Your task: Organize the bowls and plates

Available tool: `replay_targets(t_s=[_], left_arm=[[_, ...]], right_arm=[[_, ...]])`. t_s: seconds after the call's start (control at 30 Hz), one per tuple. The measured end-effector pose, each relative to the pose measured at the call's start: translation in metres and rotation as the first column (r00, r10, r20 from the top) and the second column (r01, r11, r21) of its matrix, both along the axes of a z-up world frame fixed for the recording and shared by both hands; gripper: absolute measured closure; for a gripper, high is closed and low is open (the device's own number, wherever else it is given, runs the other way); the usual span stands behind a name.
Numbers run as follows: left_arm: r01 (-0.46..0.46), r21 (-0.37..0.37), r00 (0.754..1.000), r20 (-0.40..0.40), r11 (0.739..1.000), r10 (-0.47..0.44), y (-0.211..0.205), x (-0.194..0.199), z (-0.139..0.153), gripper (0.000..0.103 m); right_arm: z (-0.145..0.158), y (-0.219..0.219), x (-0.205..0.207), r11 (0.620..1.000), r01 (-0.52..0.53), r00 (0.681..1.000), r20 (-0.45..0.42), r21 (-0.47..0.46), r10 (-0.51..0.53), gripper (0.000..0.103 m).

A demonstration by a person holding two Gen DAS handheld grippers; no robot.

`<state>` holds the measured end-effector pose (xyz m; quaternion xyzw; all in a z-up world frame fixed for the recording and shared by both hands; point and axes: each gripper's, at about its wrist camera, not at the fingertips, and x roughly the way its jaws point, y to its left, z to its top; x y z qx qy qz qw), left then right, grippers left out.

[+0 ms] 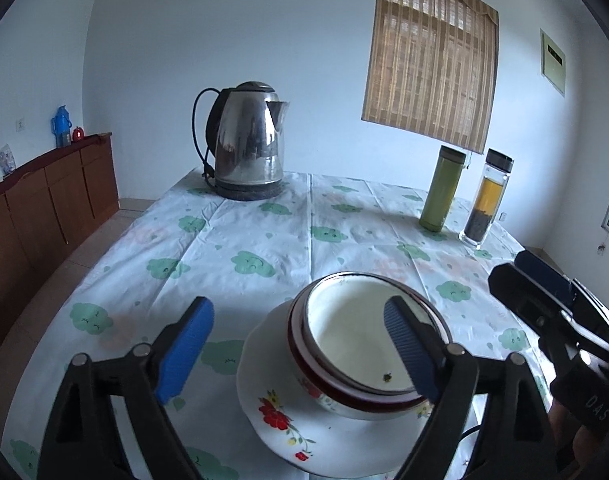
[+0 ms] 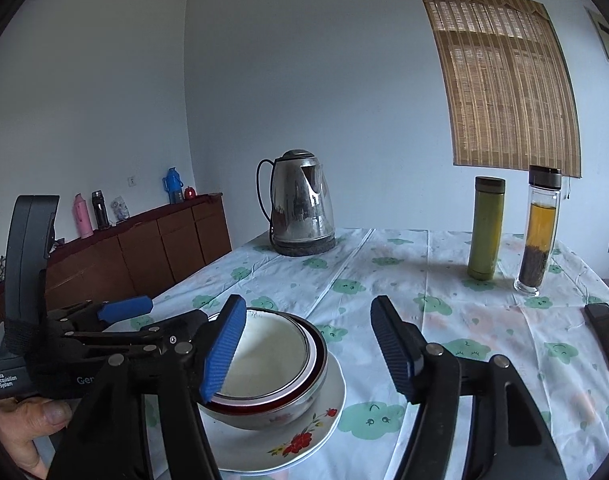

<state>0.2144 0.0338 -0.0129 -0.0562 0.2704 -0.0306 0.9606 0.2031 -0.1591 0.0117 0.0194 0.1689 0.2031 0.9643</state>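
Left claw (image 1: 298,350) and right claw (image 2: 304,350) both gaping, gripping nothing; nested bowls (image 1: 364,344) on the plate (image 1: 264,408) right below. Clip that rim and the stack probably slides.

plates (image 1: 264,416): 1 | bowls (image 1: 360,344): 2 nested | kettle (image 1: 246,140): 1 | bottles (image 1: 442,188): 2 | phone (image 2: 606,336): 1

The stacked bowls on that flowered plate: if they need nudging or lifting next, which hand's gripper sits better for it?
Probably the left. The left gripper is open with the nested bowls partly between its fingers. The right gripper is open too, but the bowls lie off beside its left finger, over the plate.
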Motion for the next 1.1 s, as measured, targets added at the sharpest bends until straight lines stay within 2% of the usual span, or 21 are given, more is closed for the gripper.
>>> replay_targets(t_s=[0.07,0.33,0.47,0.7,1.1], left_arm=[[-0.001,0.001,1.000,0.004,1.000,0.001,-0.0001,-0.0001,0.0007,0.006],[0.004,0.005,1.000,-0.004,1.000,-0.004,-0.0029,0.0002,0.0010,0.005],[0.005,0.021,1.000,0.014,1.000,-0.005,-0.0057,-0.0024,0.0028,0.001],[0.000,0.046,1.000,0.016,0.999,-0.001,-0.0077,-0.0009,0.0020,0.001],[0.000,0.043,1.000,0.024,0.999,-0.001,-0.0069,-0.0018,0.0026,0.000]], right_arm=[[0.0003,-0.0010,0.0005,1.000,0.005,1.000,0.000,0.001,-0.005,0.033],[0.0023,-0.0030,-0.0024,1.000,0.021,1.000,0.012,0.010,-0.021,0.033],[0.0038,-0.0049,-0.0042,0.999,0.028,0.999,0.022,0.018,-0.029,0.033],[0.0043,-0.0055,-0.0043,0.999,0.029,0.999,0.021,0.015,-0.029,0.032],[0.0056,-0.0069,-0.0049,0.999,0.035,0.999,0.026,0.019,-0.035,0.032]])
